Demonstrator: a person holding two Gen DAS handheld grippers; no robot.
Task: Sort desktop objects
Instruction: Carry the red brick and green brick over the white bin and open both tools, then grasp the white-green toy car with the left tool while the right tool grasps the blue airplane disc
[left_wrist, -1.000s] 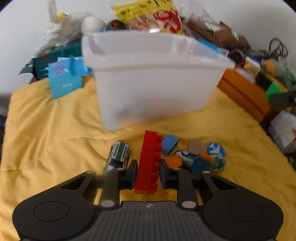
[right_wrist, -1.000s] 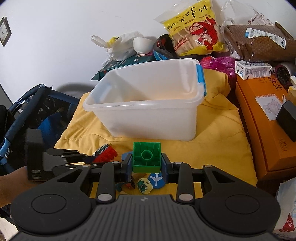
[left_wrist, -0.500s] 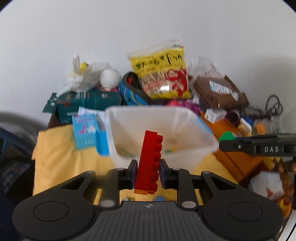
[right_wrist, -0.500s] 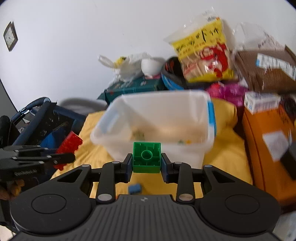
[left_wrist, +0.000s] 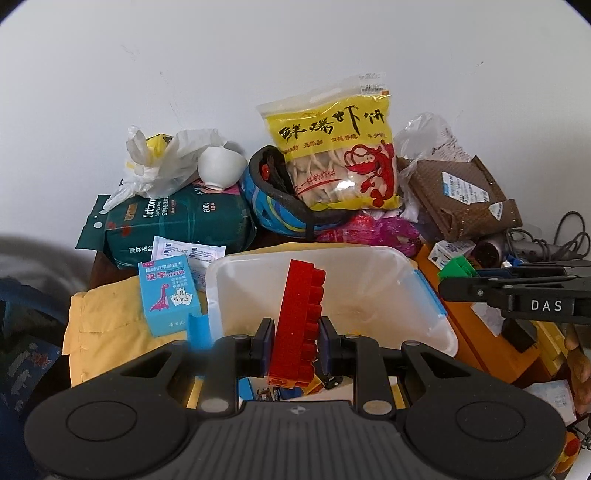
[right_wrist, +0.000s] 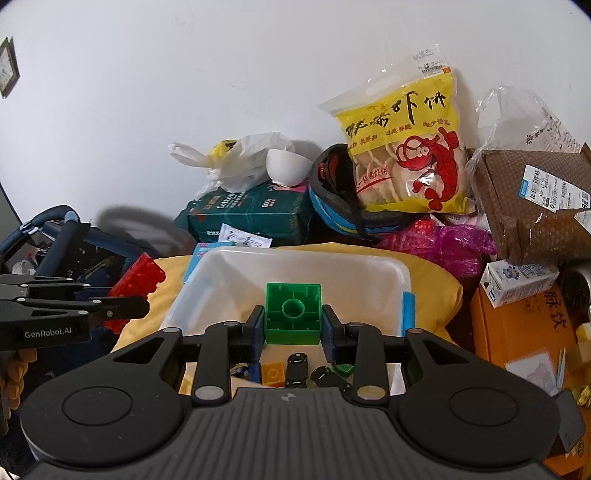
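Above the white bin (left_wrist: 424, 291), the left claw (left_wrist: 293, 338) pinches the red brick (left_wrist: 299, 325) and the right claw (right_wrist: 293, 326) pinches the green block (right_wrist: 293, 314). Best to centre each over the bin before releasing. A second ago both sat low by the toys on the yellow cloth (left_wrist: 107, 317).

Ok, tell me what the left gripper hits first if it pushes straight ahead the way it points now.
Most likely the white plastic bin. The left gripper, shut on the red brick, points over its near rim into the open inside, so probably the far wall. Depth is unclear.
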